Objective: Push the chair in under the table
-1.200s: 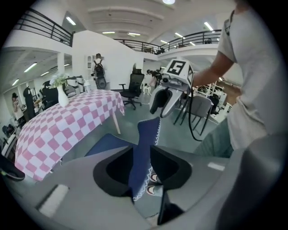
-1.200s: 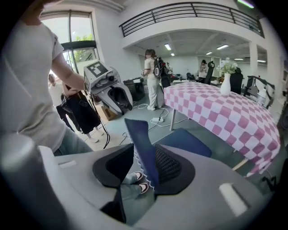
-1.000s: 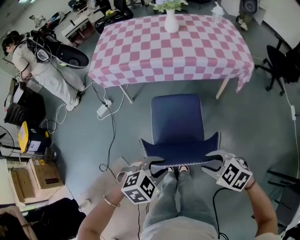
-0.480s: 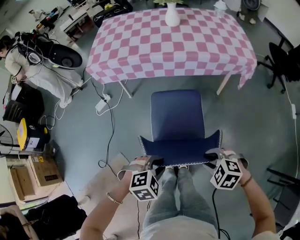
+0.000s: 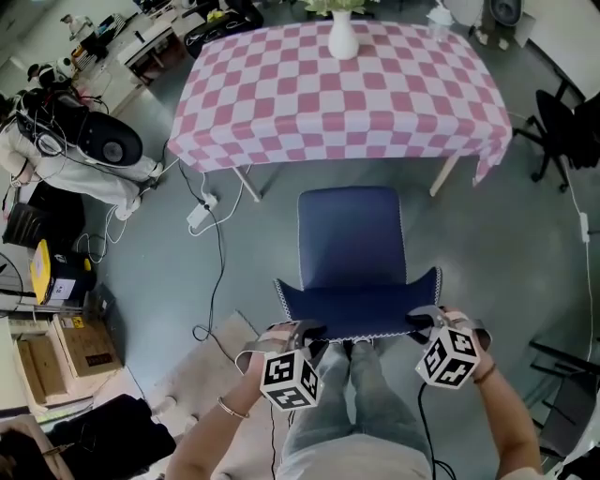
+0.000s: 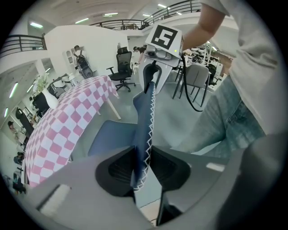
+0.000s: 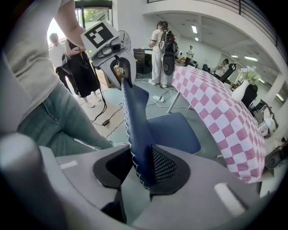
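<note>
At backrest [image 5: 356,302] of dark blue padded chair [image 5: 352,234]: chair pulled out, just short of table with pink-and-white checked cloth [image 5: 342,94], seat not yet under. Both my hands lower than a second ago. Left tongs [image 5: 305,330] and right tongs [image 5: 424,319] just closed in, now clamped on backrest top edge, one per corner. Chair unmoved. Judgement: grip made, forward push comes next.

Bright, even overhead light; ceiling strips [image 6: 81,20] seen at 11 o'clock, window [image 7: 90,13] glare at 12. Soft shadow under table [image 5: 375,94]. Head view sharp. Gripper views fisheye-bent, vignetted; chair [image 6: 143,134] blurred at jaws.
</note>
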`<state>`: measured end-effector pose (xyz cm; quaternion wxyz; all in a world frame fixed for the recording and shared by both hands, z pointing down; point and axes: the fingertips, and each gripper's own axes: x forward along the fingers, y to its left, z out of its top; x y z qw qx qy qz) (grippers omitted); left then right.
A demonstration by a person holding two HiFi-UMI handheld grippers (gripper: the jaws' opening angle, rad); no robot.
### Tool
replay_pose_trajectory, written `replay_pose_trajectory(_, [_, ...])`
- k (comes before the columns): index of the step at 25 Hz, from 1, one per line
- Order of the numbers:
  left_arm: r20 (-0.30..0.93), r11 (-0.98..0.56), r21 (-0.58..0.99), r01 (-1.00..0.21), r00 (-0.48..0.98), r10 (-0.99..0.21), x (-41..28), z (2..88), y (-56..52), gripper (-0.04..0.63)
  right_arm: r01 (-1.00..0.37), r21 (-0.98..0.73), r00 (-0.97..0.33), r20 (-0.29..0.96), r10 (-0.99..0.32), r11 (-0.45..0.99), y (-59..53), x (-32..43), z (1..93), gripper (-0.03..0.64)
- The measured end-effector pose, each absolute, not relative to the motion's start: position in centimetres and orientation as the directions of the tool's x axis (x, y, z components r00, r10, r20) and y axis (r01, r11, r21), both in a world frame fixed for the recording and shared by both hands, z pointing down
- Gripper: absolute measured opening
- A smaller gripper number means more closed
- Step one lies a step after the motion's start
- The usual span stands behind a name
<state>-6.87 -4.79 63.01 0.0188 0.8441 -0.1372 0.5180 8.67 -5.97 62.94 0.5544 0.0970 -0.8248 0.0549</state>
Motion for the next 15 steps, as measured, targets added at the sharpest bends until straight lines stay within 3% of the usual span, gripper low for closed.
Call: replay_pose_trajectory(15, [0.88,-0.941,-0.125,-0.314,0.403,-0.251,-6.9,62.7,-7.2,0.097,-0.246,0.031,-0.387,0.913,-0.128,0.969,-8.3,8.7,62.6,0.121])
